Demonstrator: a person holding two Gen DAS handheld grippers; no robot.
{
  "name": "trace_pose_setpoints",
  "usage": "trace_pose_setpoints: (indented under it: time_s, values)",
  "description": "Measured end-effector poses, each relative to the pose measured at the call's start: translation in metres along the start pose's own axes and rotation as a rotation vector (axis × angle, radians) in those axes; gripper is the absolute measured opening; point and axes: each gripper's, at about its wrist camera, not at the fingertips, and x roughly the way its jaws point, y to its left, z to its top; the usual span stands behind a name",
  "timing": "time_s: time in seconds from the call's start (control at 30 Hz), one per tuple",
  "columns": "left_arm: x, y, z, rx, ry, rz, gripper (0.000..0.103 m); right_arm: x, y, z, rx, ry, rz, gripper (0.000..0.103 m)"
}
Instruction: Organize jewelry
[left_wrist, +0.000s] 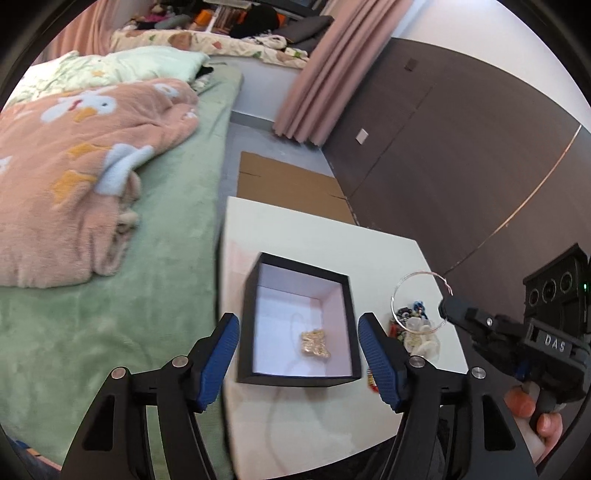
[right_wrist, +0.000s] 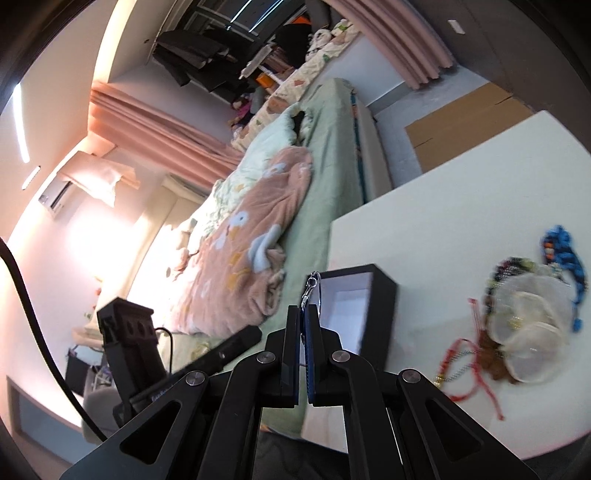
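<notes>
A black box with a white inside (left_wrist: 299, 325) stands on the white table (left_wrist: 325, 236); a gold piece (left_wrist: 314, 343) lies in it. My left gripper (left_wrist: 299, 360) is open, its blue pads on either side of the box's near end. My right gripper (left_wrist: 448, 308) is shut on a thin wire bangle (left_wrist: 419, 275), held above a pile of jewelry (left_wrist: 415, 325) to the right of the box. In the right wrist view the shut gripper (right_wrist: 303, 317) pinches the bangle's clasp (right_wrist: 310, 288) in front of the box (right_wrist: 360, 306); the jewelry pile (right_wrist: 528, 317) lies to the right.
A bed with a green sheet (left_wrist: 110, 295) and pink blanket (left_wrist: 85, 155) runs along the table's left edge. Flat cardboard (left_wrist: 291, 188) lies on the floor beyond the table. A dark wall panel (left_wrist: 461, 147) stands to the right.
</notes>
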Motion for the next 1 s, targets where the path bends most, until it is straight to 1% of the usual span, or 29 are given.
trace_pose_setpoints:
  time_s: [0.13,0.17,0.2,0.23,0.27,0.3,0.33,0.4,0.47,0.57,0.73,0.93,1.0]
  values:
    - [-0.010,0.009,0.000,-0.019,-0.020,-0.001,0.068,0.022,0.010,0.000,-0.007,0.032,0.050,0.005]
    - [-0.012,0.010,0.000,-0.020,-0.024,-0.002,0.068,0.029,0.012,0.001,-0.002,0.048,0.058,0.011]
    - [-0.014,0.010,-0.001,-0.019,-0.029,-0.001,0.068,0.035,0.012,0.001,0.009,0.071,0.062,0.019]
    - [-0.016,0.010,-0.001,-0.016,-0.033,0.002,0.068,0.038,0.011,0.001,0.017,0.079,0.063,0.042]
    - [-0.017,0.009,-0.001,-0.013,-0.036,0.005,0.068,0.037,0.009,-0.001,0.025,0.067,0.056,0.060]
    - [-0.018,0.009,-0.002,-0.011,-0.039,0.008,0.068,0.034,0.009,-0.002,0.022,0.047,0.043,0.063]
    - [-0.019,0.008,-0.003,-0.010,-0.042,0.007,0.068,0.029,0.009,-0.004,0.014,0.030,0.030,0.065]
    - [-0.019,0.005,-0.005,-0.008,-0.043,0.004,0.068,0.020,0.005,-0.007,0.022,0.024,0.030,0.065]
    - [-0.019,-0.001,-0.007,0.001,-0.041,-0.002,0.068,0.008,0.000,-0.009,0.036,0.011,0.010,0.065]
    - [-0.018,-0.015,-0.012,0.028,-0.034,-0.022,0.068,-0.016,-0.007,-0.013,0.042,-0.024,-0.040,0.065]
    - [-0.016,-0.044,-0.021,0.089,-0.018,-0.052,0.068,-0.058,-0.021,-0.022,0.066,-0.080,-0.086,0.065]
    - [-0.012,-0.076,-0.037,0.153,0.006,-0.086,0.067,-0.098,-0.037,-0.031,0.099,-0.120,-0.144,0.065]
    - [-0.009,-0.086,-0.043,0.177,0.018,-0.087,0.059,-0.108,-0.039,-0.033,0.103,-0.129,-0.160,0.065]
